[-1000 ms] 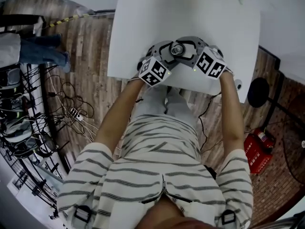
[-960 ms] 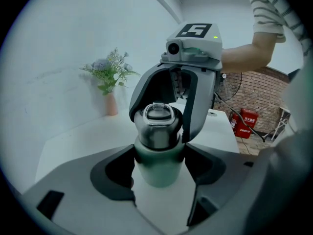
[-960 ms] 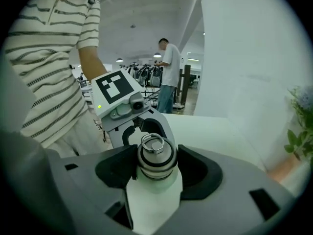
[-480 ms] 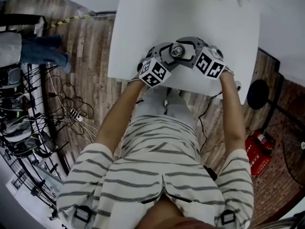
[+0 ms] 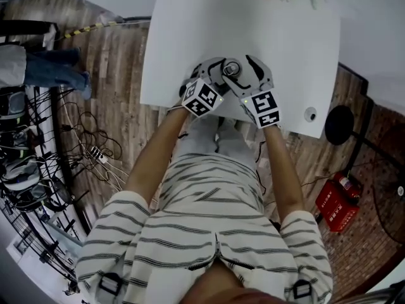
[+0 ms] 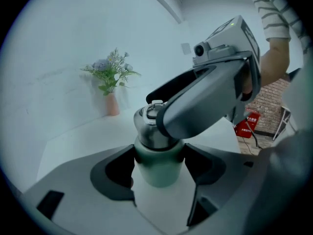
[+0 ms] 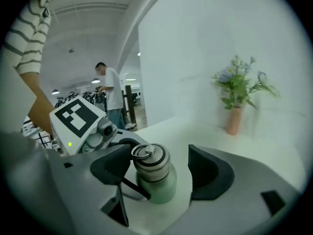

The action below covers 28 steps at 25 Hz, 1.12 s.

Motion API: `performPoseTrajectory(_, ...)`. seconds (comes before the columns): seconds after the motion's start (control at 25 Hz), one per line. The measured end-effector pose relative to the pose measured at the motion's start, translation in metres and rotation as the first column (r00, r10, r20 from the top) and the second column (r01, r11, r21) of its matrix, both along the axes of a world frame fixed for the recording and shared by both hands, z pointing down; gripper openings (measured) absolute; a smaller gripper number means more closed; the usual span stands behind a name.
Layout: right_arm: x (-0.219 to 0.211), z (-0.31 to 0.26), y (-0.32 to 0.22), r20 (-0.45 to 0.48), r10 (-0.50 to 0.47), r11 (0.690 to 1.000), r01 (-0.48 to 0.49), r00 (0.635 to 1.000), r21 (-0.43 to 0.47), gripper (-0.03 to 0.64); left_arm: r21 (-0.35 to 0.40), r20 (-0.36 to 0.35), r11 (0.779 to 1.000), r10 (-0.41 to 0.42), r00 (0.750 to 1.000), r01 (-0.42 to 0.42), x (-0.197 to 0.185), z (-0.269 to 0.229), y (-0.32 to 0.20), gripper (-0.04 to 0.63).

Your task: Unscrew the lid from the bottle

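the left gripper [image 6: 159,166] pinches the green bottle [image 6: 157,173] at low centre so it cannot turn; the jaws of the right gripper [image 7: 161,173], just opening, stand spread around the steel lid [image 7: 150,161], probably to re-grip.

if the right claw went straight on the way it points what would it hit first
Most likely the lid of the bottle, which stands between the right claw's jaws. They have just been opening and don't press on it.
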State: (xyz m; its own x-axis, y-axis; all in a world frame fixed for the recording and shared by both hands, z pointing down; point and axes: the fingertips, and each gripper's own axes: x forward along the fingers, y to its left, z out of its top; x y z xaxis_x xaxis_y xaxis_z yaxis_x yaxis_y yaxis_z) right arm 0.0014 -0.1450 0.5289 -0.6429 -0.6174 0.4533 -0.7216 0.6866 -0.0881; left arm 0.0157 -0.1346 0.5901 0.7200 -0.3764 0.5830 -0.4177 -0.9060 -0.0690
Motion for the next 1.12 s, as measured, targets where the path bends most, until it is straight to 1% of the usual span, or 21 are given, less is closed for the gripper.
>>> performPoseTrajectory(0.12,-0.0002,0.0004,0.0009,0.028,0.093,0.996,-0.093,0.995,-0.003,0.354,0.001,0.002,1.000,-0.002,1.000,0.002,0.0023,0.0017,-0.0014,0.318)
performPoseTrajectory(0.28,-0.0029,0.0043,0.0017,0.017,0.197,0.980,-0.197,0.980,-0.019,0.325,0.001,0.003,1.000,-0.004,1.000,0.004,0.0009,0.0020,-0.0001,0.318)
performPoseTrajectory(0.44,-0.0063,0.0064,0.0053,0.009,0.235,0.972,-0.235,0.972,-0.029,0.273,0.004,0.003,1.000,-0.005,1.000,0.005,0.0001,0.0007,0.0019,0.318)
performPoseTrajectory(0.56,-0.0073,0.0059,0.0054,0.001,0.239,0.971,-0.239,0.971,-0.026,0.271,0.004,0.002,1.000,-0.006,1.000,0.006,-0.0004,0.0003,0.0014,0.319)
performPoseTrajectory(0.72,-0.0059,0.0071,0.0050,-0.001,0.213,0.977,-0.213,0.977,-0.022,0.268,0.002,0.002,1.000,-0.008,1.000,0.008,0.0007,0.0014,0.0003,0.318)
performPoseTrajectory(0.8,-0.0062,0.0076,0.0057,-0.003,0.182,0.983,-0.182,0.983,-0.019,0.268,0.000,0.002,1.000,-0.007,1.000,0.007,0.0006,0.0019,0.0005,0.318)
performPoseTrajectory(0.96,-0.0083,0.0070,0.0074,-0.017,0.058,0.998,-0.058,0.998,-0.010,0.268,0.001,-0.001,1.000,-0.005,1.000,0.005,0.0000,0.0009,0.0002,0.318)
performPoseTrajectory(1.12,-0.0096,0.0073,0.0092,-0.036,-0.052,0.999,0.051,0.998,-0.009,0.268,0.001,-0.002,1.000,-0.006,1.000,0.006,-0.0002,0.0009,0.0004,0.318)
